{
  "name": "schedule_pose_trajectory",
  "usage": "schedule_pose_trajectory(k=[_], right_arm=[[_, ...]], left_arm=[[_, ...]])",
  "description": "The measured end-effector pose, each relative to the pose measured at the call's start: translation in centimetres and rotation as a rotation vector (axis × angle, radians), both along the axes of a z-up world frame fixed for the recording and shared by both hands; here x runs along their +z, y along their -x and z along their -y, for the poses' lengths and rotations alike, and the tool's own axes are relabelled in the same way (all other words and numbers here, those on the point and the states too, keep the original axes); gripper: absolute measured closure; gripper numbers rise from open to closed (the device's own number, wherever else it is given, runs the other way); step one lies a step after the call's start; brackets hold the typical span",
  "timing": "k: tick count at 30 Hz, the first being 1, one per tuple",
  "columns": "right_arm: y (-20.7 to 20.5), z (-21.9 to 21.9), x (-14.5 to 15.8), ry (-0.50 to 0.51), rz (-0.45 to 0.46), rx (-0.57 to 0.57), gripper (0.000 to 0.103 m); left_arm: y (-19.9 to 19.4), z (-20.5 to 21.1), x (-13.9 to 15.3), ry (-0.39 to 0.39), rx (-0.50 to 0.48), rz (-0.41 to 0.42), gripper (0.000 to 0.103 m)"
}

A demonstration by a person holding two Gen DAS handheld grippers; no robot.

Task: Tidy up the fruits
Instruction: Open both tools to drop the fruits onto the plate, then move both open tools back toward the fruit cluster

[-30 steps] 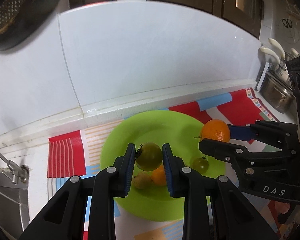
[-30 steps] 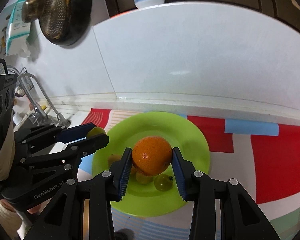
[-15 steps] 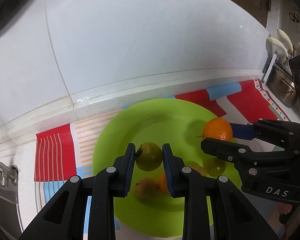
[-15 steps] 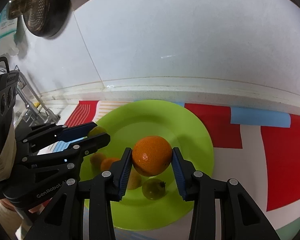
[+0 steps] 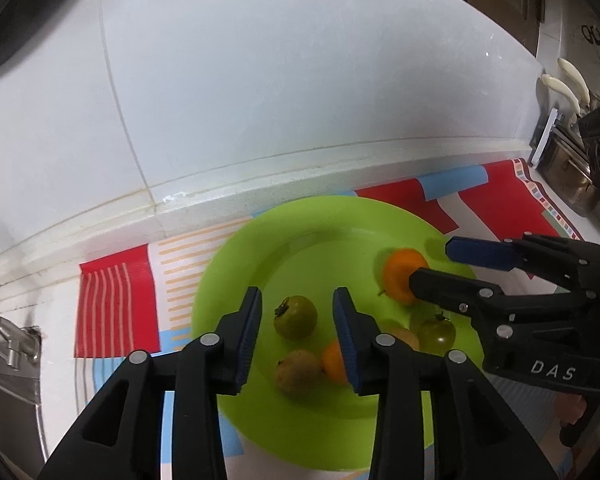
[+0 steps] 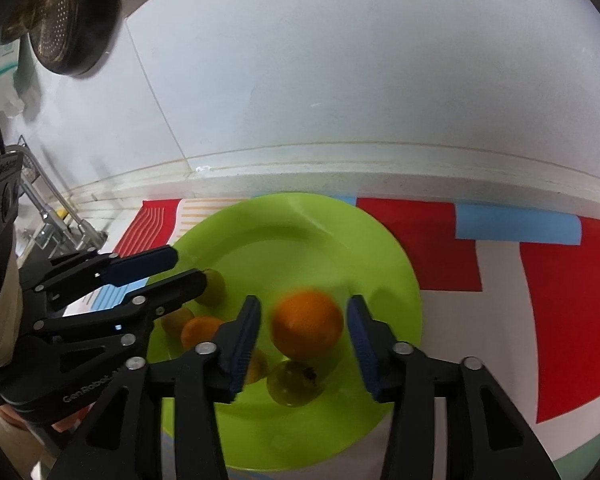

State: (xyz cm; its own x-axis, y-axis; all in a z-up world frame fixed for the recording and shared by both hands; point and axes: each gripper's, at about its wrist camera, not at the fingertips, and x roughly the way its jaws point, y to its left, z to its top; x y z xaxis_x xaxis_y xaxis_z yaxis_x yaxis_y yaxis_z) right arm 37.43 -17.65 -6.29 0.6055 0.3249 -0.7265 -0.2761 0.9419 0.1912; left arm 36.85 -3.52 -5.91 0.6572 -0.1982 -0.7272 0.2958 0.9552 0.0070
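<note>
A lime-green plate lies on a patterned mat and holds several small fruits. My left gripper hangs over it with its jaws opening. A green fruit sits between them on the plate, with a gap on each side. My right gripper is opening too. A blurred orange lies between its pads, touching neither. In the left wrist view the right gripper reaches in from the right around the orange. In the right wrist view the left gripper half hides the green fruit.
A small orange, a brownish fruit and another green fruit share the plate's near side. The red, blue and white mat runs to the white tiled wall. A tap stands left; a metal utensil holder stands right.
Both grippers sank toward the plate, then their jaws parted. The green fruit and the orange came free of the pads and now rest low on the plate.
</note>
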Motion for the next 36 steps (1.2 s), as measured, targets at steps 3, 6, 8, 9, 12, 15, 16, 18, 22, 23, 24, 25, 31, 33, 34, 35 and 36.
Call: schedule_pose_trajectory(k=[3, 6, 8, 9, 12, 15, 16, 18, 22, 23, 24, 25, 31, 33, 34, 35, 36], right_arm=[[0.4, 0.2, 0.6, -0.003, 0.007, -0.002, 0.053], [1.1, 0.4, 1.4, -0.006, 0.023, -0.003, 0.053], [1.7, 0.4, 1.9, -0.004, 0.032, -0.001, 0.053], [2.1, 0.4, 2.2, -0.002, 0.038, 0.001, 0.053], [3.3, 0.6, 3.1, 0.003, 0.06, 0.002, 0.053], [4.6, 0.8, 4.1, 0.002, 0.08, -0.002, 0.053], [5.0, 0.8, 4.3, 0.001, 0.085, -0.002, 0.051], [5.8, 0.9, 4.9, -0.002, 0.101, -0.006, 0.046], [7.6, 1.0, 6.2, -0.004, 0.13, -0.009, 0.045], [8.0, 1.0, 6.5, -0.006, 0.135, -0.01, 0.045], [8.5, 1.0, 6.8, -0.007, 0.141, -0.012, 0.045], [9.1, 1.0, 7.1, -0.006, 0.149, -0.016, 0.043], [11.7, 0.8, 8.2, 0.013, 0.184, -0.018, 0.039], [12.8, 0.9, 8.6, 0.021, 0.191, -0.018, 0.039], [13.1, 0.8, 8.7, 0.027, 0.195, -0.017, 0.039], [13.6, 0.8, 8.9, 0.038, 0.2, -0.015, 0.039], [14.0, 0.7, 9.0, 0.047, 0.204, -0.014, 0.039]], left_arm=[[0.9, -0.2, 0.9, 0.0, 0.009, 0.018, 0.062], [1.9, -0.3, 1.9, -0.002, 0.016, 0.042, 0.055], [2.7, -0.4, 2.5, -0.004, 0.024, 0.057, 0.051], [3.2, -0.4, 2.8, -0.003, 0.026, 0.063, 0.05], [4.7, -0.6, 3.7, 0.0, 0.029, 0.083, 0.044], [6.0, -0.6, 4.7, 0.002, 0.035, 0.103, 0.04], [6.6, -0.7, 5.0, 0.006, 0.036, 0.108, 0.037], [7.5, -0.7, 5.5, 0.006, 0.04, 0.119, 0.031], [9.4, -0.8, 6.5, -0.001, 0.053, 0.148, 0.027], [9.8, -0.8, 6.7, -0.001, 0.055, 0.154, 0.025], [10.3, -0.8, 7.0, 0.0, 0.056, 0.16, 0.024], [10.8, -0.9, 7.2, 0.0, 0.056, 0.165, 0.023], [13.8, -0.9, 8.1, -0.015, 0.048, 0.2, 0.018], [14.8, -0.9, 8.2, -0.017, 0.045, 0.206, 0.018], [15.2, -0.9, 8.2, -0.016, 0.041, 0.207, 0.018], [15.6, -0.9, 8.2, -0.016, 0.037, 0.209, 0.018], [16.1, -0.9, 8.3, -0.02, 0.033, 0.21, 0.018]])
